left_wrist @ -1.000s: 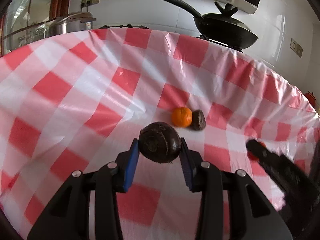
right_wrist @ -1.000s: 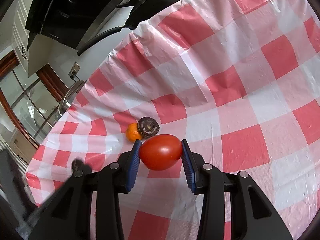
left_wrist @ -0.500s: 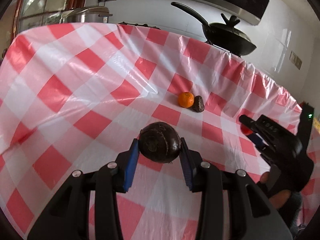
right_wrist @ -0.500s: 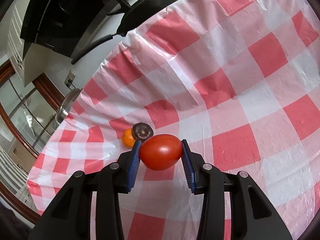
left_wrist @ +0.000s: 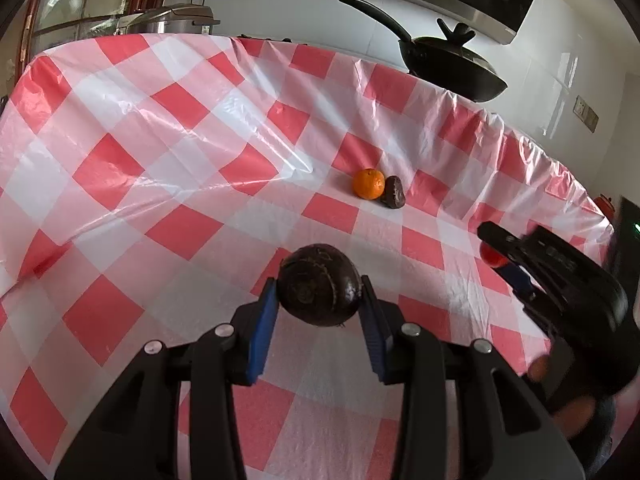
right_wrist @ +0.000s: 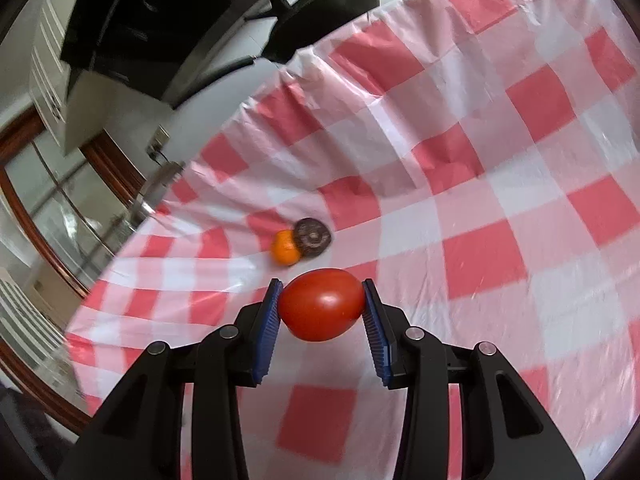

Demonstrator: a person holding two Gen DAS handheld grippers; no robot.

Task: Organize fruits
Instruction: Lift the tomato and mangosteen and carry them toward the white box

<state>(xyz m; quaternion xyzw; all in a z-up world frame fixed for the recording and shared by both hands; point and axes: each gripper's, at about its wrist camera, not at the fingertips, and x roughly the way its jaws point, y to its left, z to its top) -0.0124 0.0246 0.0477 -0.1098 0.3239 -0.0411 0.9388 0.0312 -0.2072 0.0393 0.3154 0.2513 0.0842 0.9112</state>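
Observation:
My left gripper (left_wrist: pixel 319 302) is shut on a dark purple round fruit (left_wrist: pixel 319 290) and holds it above the checked tablecloth. My right gripper (right_wrist: pixel 322 306) is shut on a red tomato (right_wrist: pixel 322 304), also above the cloth; it shows at the right of the left wrist view (left_wrist: pixel 506 256). An orange (left_wrist: pixel 368 183) and a small dark brown fruit (left_wrist: pixel 395 192) lie touching each other mid-table, beyond both grippers. In the right wrist view the orange (right_wrist: pixel 285 248) sits left of the dark fruit (right_wrist: pixel 313 236).
A red-and-white checked plastic cloth (left_wrist: pixel 160 184) covers the table. A black wok with a lid (left_wrist: pixel 448 60) stands behind the far edge. A steel cooker (left_wrist: pixel 176 20) stands at the back left. The table's far edge drops off at the right (left_wrist: pixel 560 168).
Both grippers have pulled back and risen from the orange and the small dark fruit, which now look farther away. Both still hold their fruit.

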